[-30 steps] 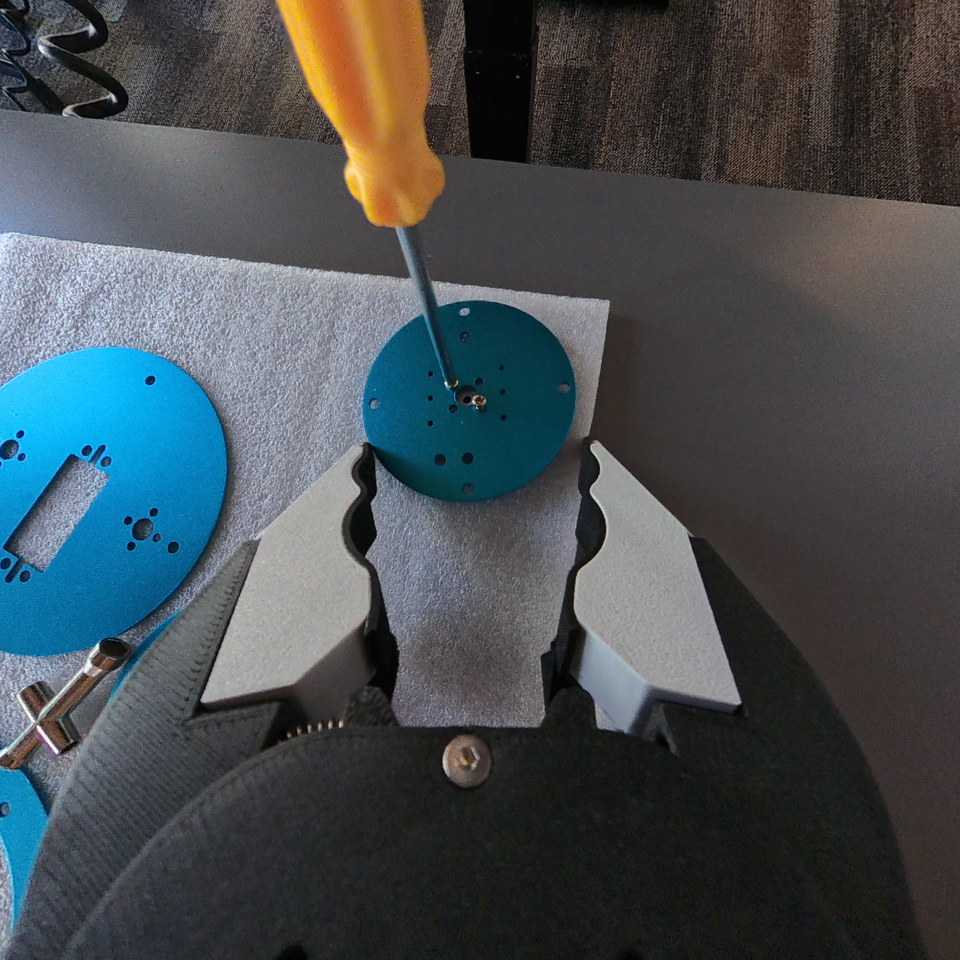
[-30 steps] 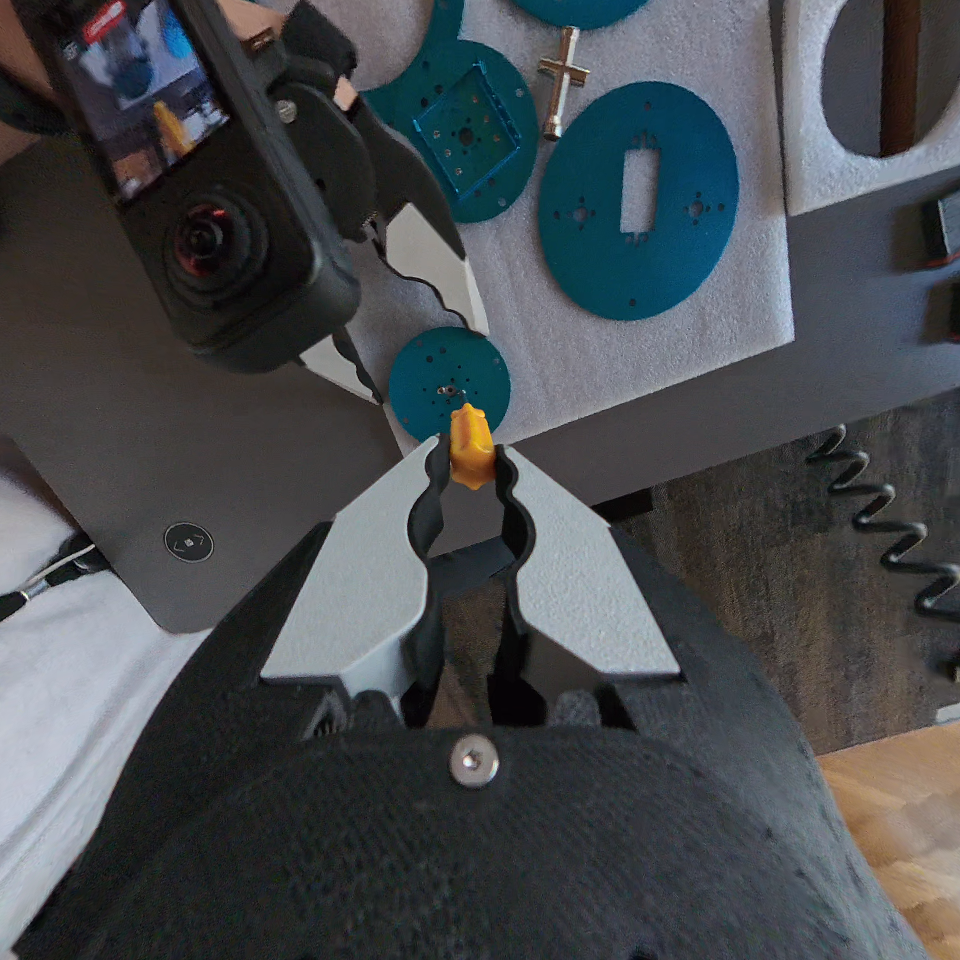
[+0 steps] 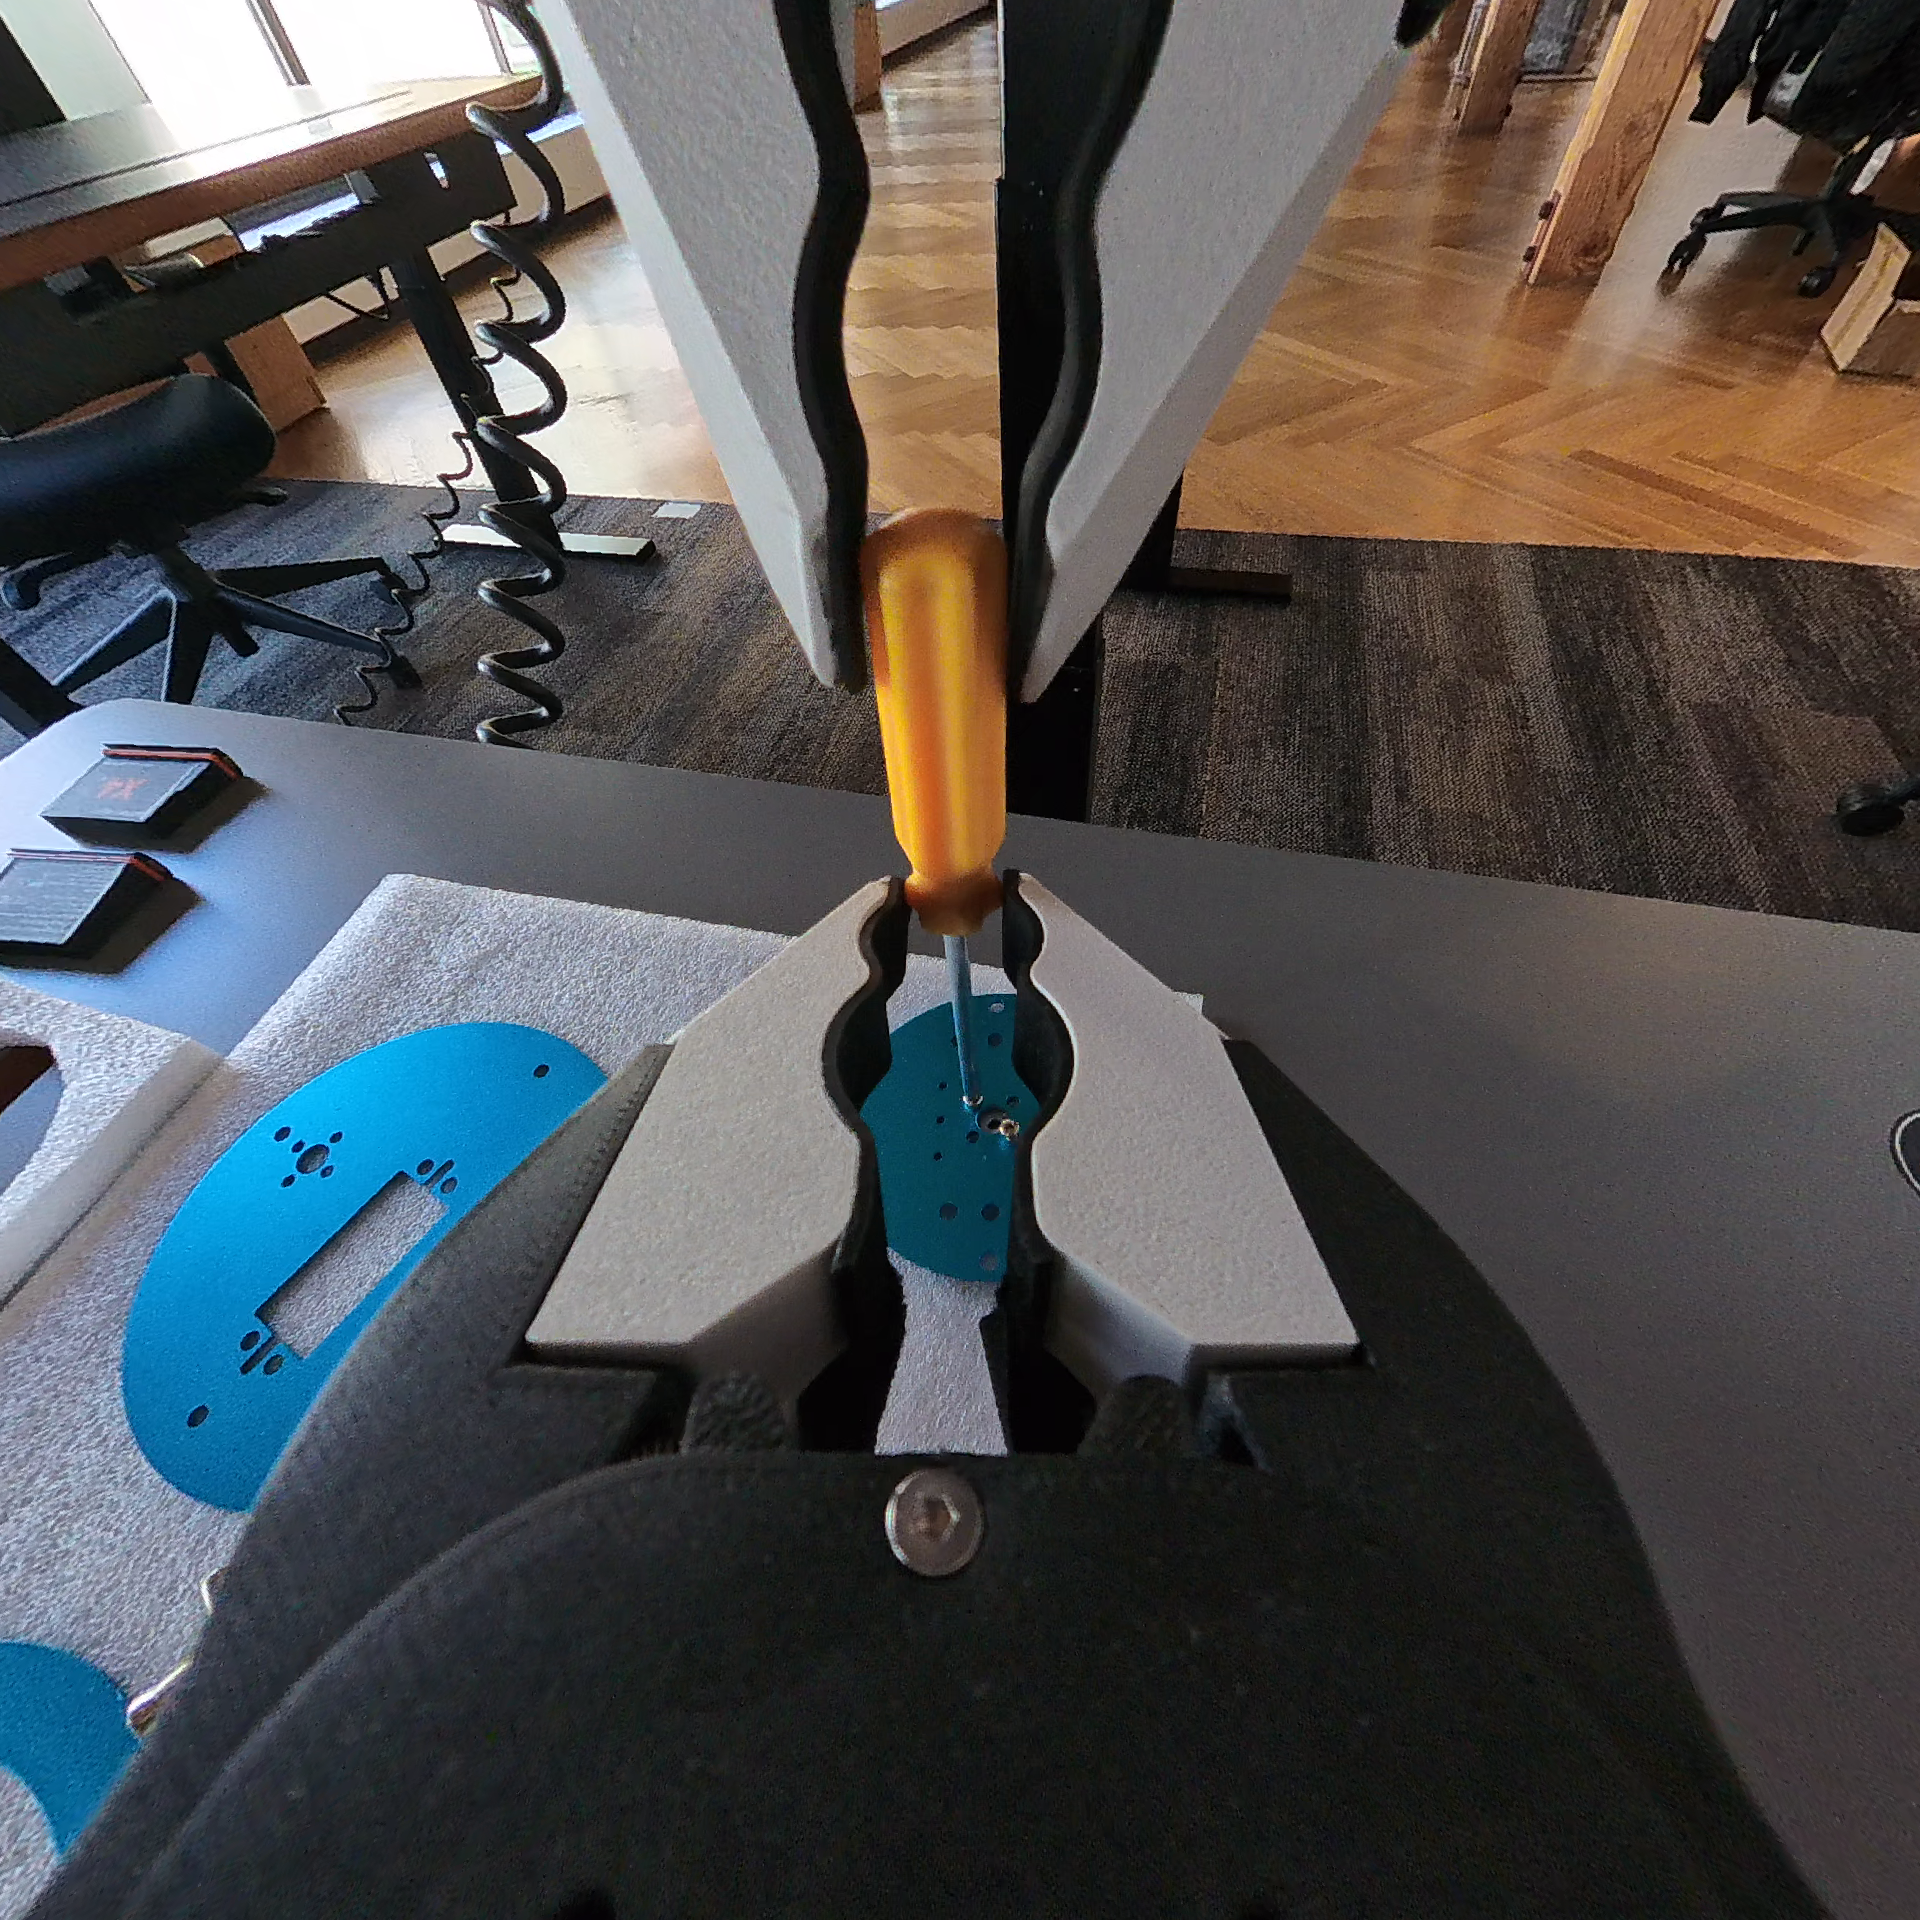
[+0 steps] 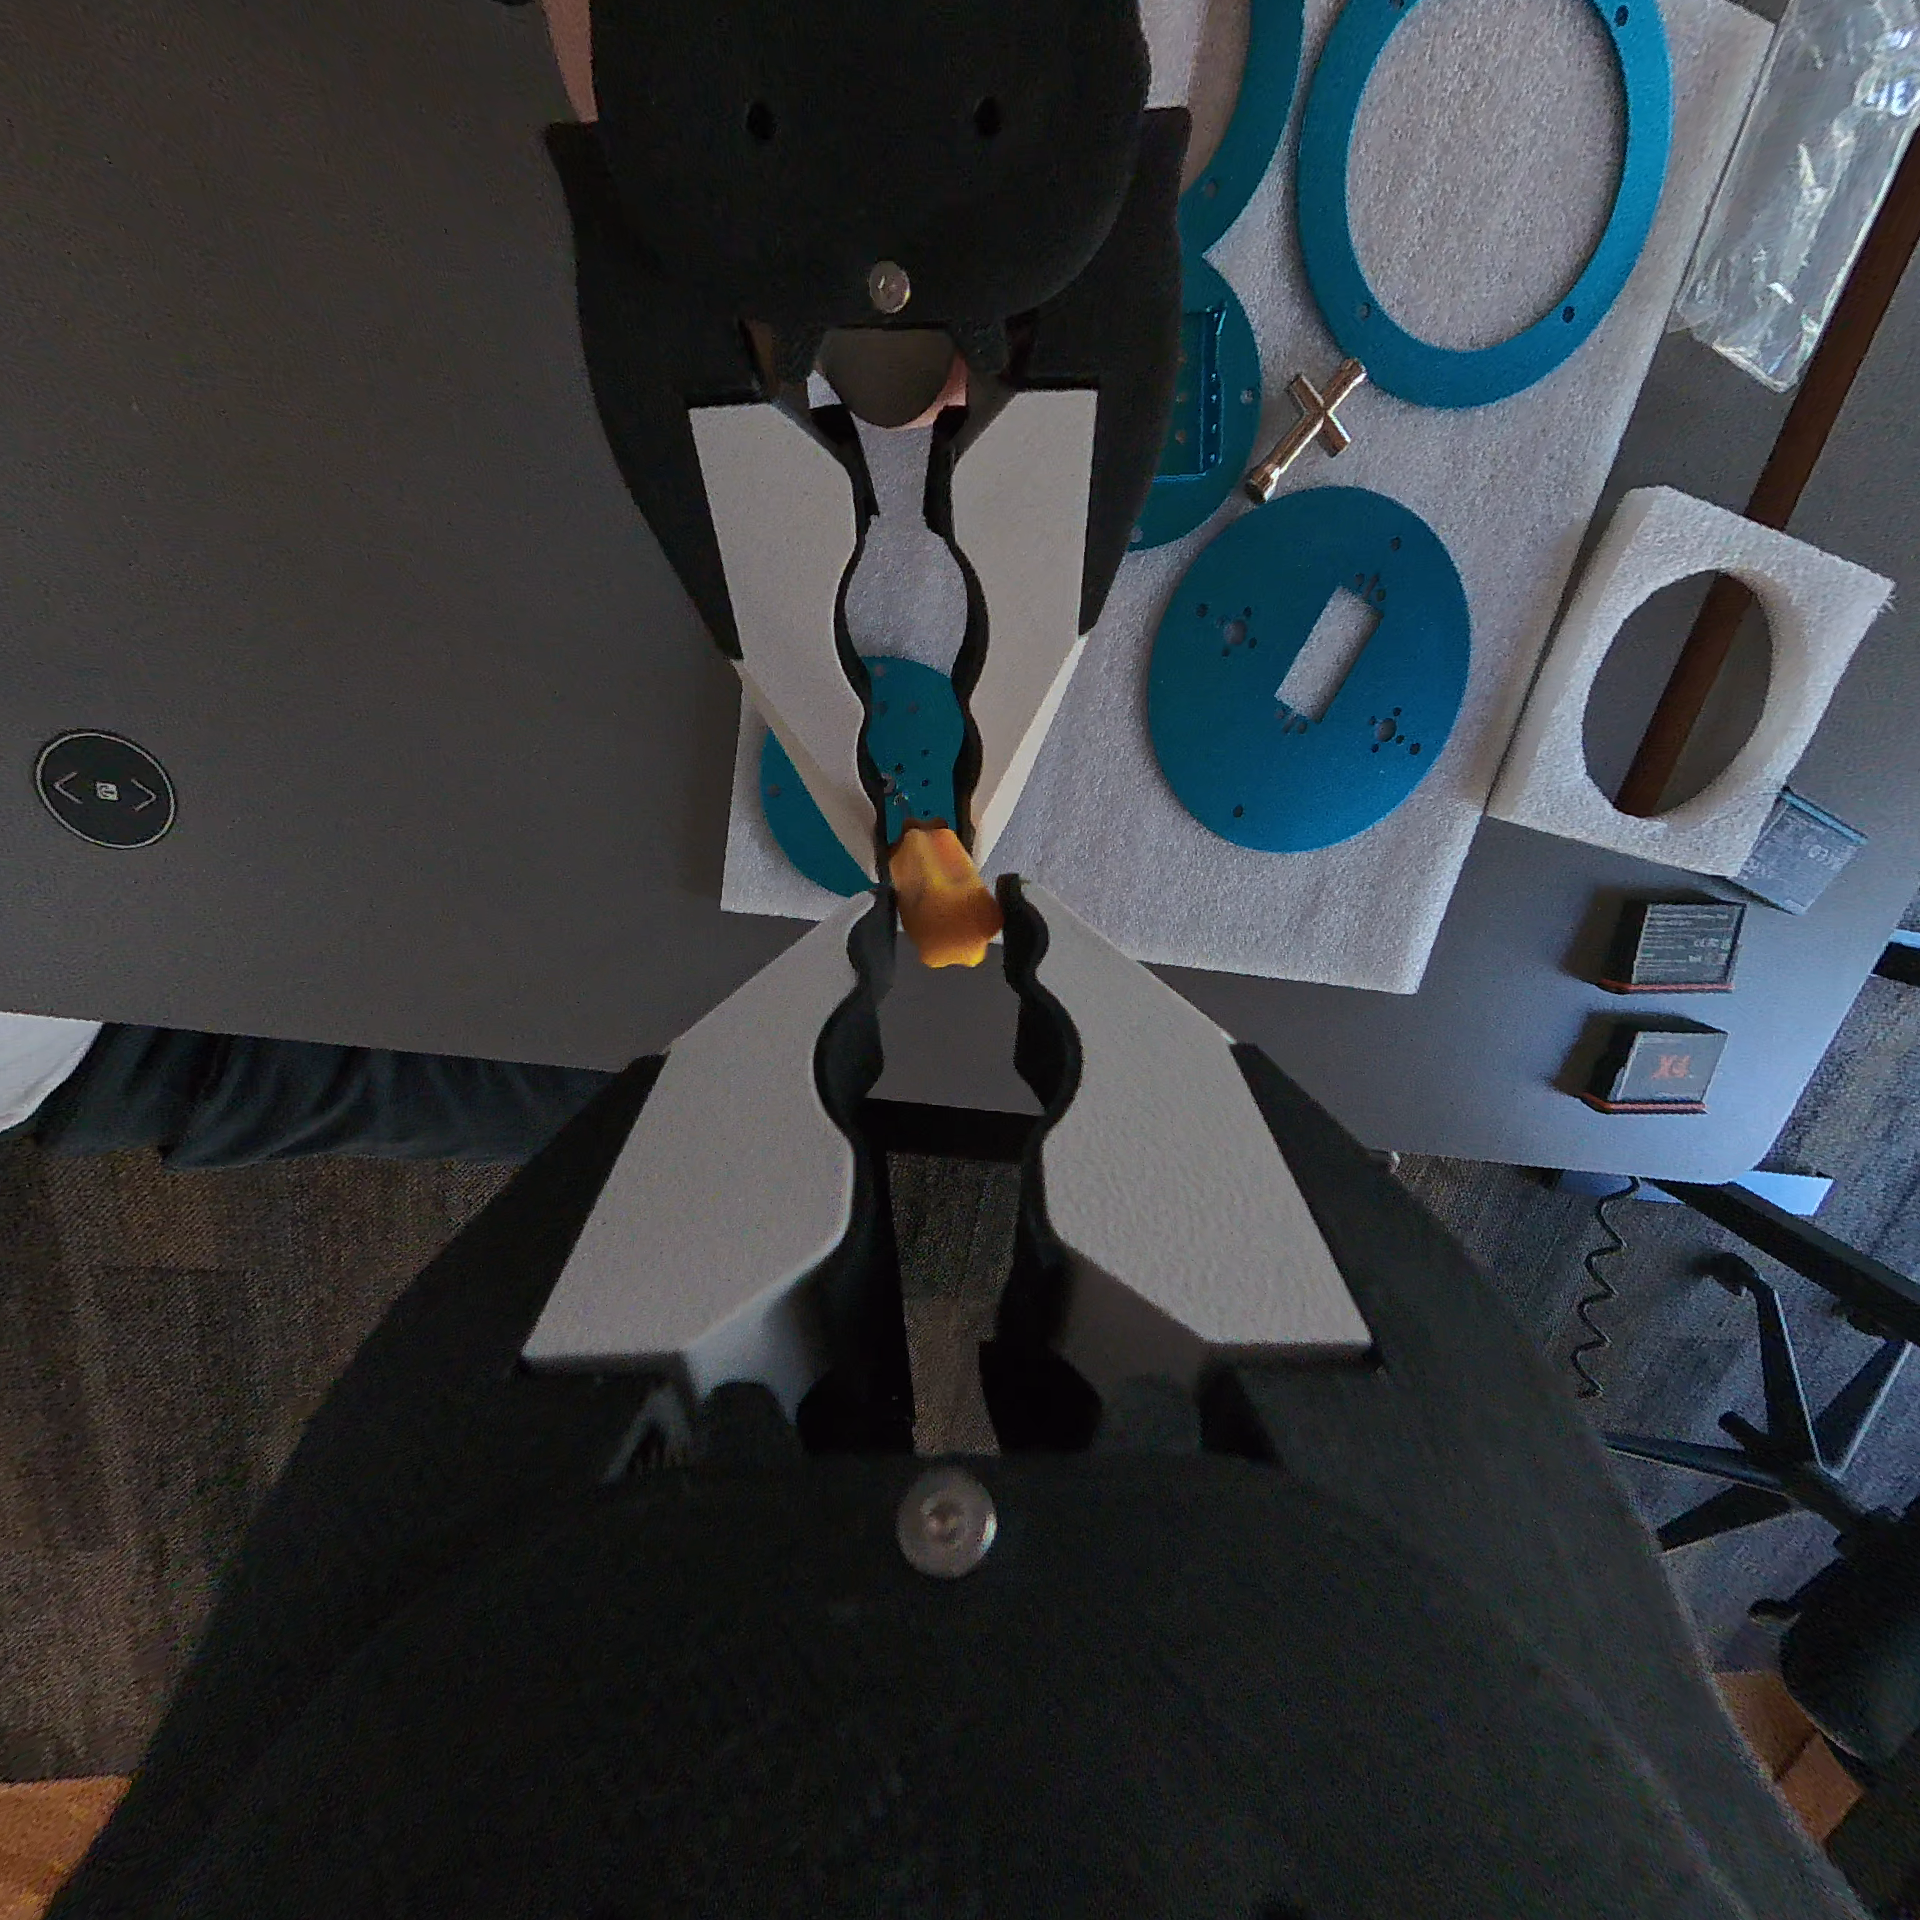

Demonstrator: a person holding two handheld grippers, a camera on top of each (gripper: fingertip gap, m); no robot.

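1. My dark grey table (image 3: pixel 1455 987) is smooth and flat.
2. A white foam sheet (image 4: pixel 1195 883) lies on it. It looks soft and bumpy.
3. A big blue metal plate (image 3: pixel 343 1236) rests on the foam. It is round and thin, with a box-shaped hole in the middle.
4. A flat blue ring (image 4: pixel 1475 343) lies farther along the foam, with a shiny cross-shaped metal key (image 4: pixel 1311 426) beside it.
5. My right tongs (image 3: pixel 935 665) have white fingers with wavy black insides. They are pinched tight on the top of the screwdriver (image 3: pixel 940 727).
6. My left tongs (image 3: pixel 951 899) are nearly closed. Their tips squeeze the bottom of the handle.
7. The screwdriver has a smooth see-through orange handle and a thin steel rod. It stands almost straight up.
8. A small blue disc (image 3: pixel 951 1184) with many tiny holes lies on the foam under my left tongs.
9. The rod's tip touches a tiny shiny screw (image 3: pixel 1003 1122) near the disc's middle.
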